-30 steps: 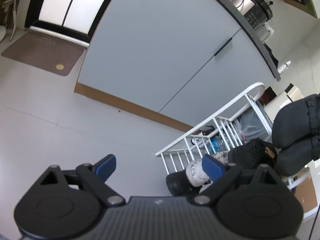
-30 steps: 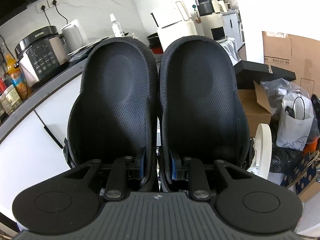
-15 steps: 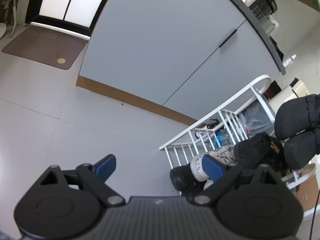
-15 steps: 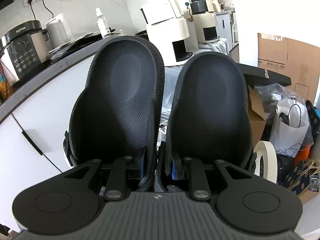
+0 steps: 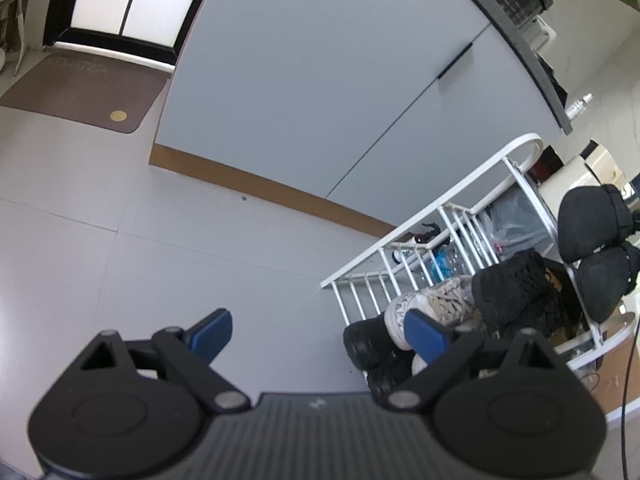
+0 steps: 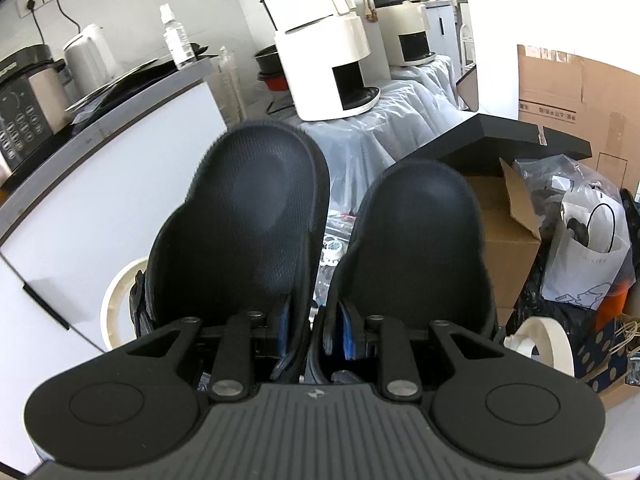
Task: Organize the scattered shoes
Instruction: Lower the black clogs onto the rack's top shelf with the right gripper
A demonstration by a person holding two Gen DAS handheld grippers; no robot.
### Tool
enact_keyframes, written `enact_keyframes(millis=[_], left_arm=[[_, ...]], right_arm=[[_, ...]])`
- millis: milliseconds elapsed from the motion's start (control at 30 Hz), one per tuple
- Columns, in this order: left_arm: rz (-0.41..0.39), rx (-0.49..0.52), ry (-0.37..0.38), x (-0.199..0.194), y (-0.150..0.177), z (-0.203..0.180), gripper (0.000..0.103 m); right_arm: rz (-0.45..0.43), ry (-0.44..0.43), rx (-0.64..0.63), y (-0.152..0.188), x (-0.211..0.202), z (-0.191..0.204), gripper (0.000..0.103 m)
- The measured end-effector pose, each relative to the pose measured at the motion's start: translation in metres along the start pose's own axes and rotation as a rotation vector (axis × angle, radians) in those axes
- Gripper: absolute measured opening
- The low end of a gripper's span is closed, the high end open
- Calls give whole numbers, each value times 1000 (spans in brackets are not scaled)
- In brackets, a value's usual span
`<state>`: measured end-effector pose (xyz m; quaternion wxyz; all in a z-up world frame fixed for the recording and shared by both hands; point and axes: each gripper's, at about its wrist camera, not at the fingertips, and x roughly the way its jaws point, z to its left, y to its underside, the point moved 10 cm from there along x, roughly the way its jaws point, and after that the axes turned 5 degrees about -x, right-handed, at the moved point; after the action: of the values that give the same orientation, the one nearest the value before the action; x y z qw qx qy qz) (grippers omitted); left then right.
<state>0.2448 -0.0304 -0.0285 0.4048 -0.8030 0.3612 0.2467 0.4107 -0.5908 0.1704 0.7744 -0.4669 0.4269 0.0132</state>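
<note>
Shoes are being sorted here, and two black slippers (image 6: 320, 248) are being held side by side by the right tongs (image 6: 314, 338). The blue pads (image 6: 347, 336) of those tongs are being pressed together on the inner edges of the pair, near the heels. The soft insides of the slippers are being turned toward the camera, and the toes are being pointed up and away from the tongs. Past the toes, a white machine (image 6: 326, 68) is being seen on a sheet of clear plastic. To the left of the slippers, a white cabinet (image 6: 100, 200) with a grey top is being shown. To the right, a brown box (image 6: 508, 240) and a white bag (image 6: 588, 256) are being seen.

The left tongs (image 5: 320, 330) are being kept wide apart with nothing between them. Only grey floor (image 5: 160, 264) is being seen between the two blue pads (image 5: 210, 330). Just beyond the right pad, a light sneaker (image 5: 432, 304) and a black shoe (image 5: 516, 284) are being seen lying on a white rack (image 5: 432, 216). Another black shoe (image 5: 368, 340) is being shown under the sneaker. Farther right, the same two slippers (image 5: 596, 252) are being held up in the air beside the rack. A brown mat (image 5: 80, 92) is being seen far off to the left, by a door.
</note>
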Motion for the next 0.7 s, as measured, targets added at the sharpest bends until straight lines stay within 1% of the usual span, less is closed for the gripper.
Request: enact_keyframes(millis=[267,367,400,433,467,500,567,667,700], left_arm=[[2,5,-21,8,1,0,94],[4,10,-25,9,1,1,94],[6,9,-26,9,1,1,94],[7,8,-27,10,1,2,94],[8,6,-29,11,1,3,94],[9,5,-31,11,1,3,94],[8,3,-33,11,1,4,94],[3,0,-31,9,-1,4,94],[1,-1,-30,9,-1,4,94]], right_arm=[[3,-1,-3,-6,22,-11,23],[14,14,-46,-5,34,-14,15],[18,14,-54,-4,36,-14,5],[22,15,-97,-1,41,-12,6],[16,16,-112,-1,43,-11,6],[0,29,-149,-1,45,-8,7],[-12,36,-170,-1,46,-6,7],[-27,36,-146,-3,44,-10,11],[-34,34,-133,-5,42,-13,15]])
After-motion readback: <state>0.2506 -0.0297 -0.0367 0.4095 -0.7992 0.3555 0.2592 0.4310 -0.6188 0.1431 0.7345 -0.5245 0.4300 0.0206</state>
